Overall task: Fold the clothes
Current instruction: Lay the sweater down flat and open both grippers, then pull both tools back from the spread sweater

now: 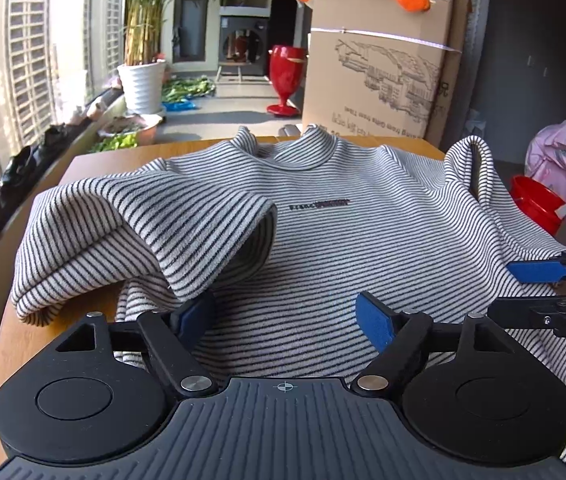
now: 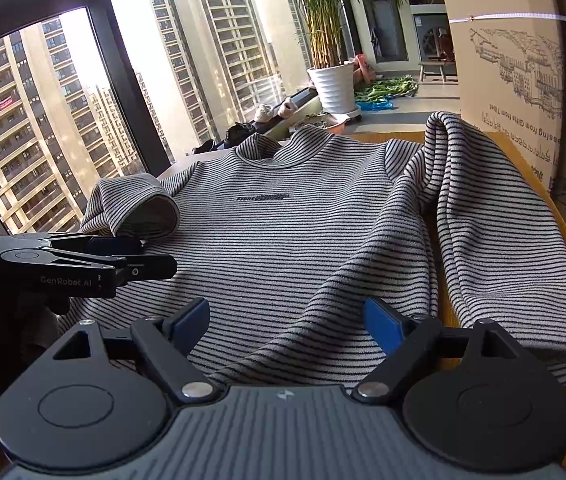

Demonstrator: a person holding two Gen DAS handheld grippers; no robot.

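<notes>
A grey-and-black striped long-sleeve shirt [image 1: 343, 236] lies face up on a wooden table [image 1: 95, 160], collar at the far side. Its left sleeve [image 1: 131, 236] is bunched near my left gripper; its right sleeve [image 2: 495, 232] runs down the table's right side. My left gripper [image 1: 287, 320] is open, its blue pads [image 1: 375, 320] just above the shirt's lower hem. My right gripper [image 2: 287, 320] is open over the hem too, and shows at the right edge of the left wrist view [image 1: 539, 284]. The left gripper shows side-on in the right wrist view [image 2: 139, 256].
A big cardboard box [image 1: 383, 64] stands behind the table. A potted palm [image 1: 143, 80], a red vase [image 1: 285, 76] and greens lie on the floor by the window. A red bucket [image 1: 535, 200] and pink bag [image 1: 563, 152] sit to the right.
</notes>
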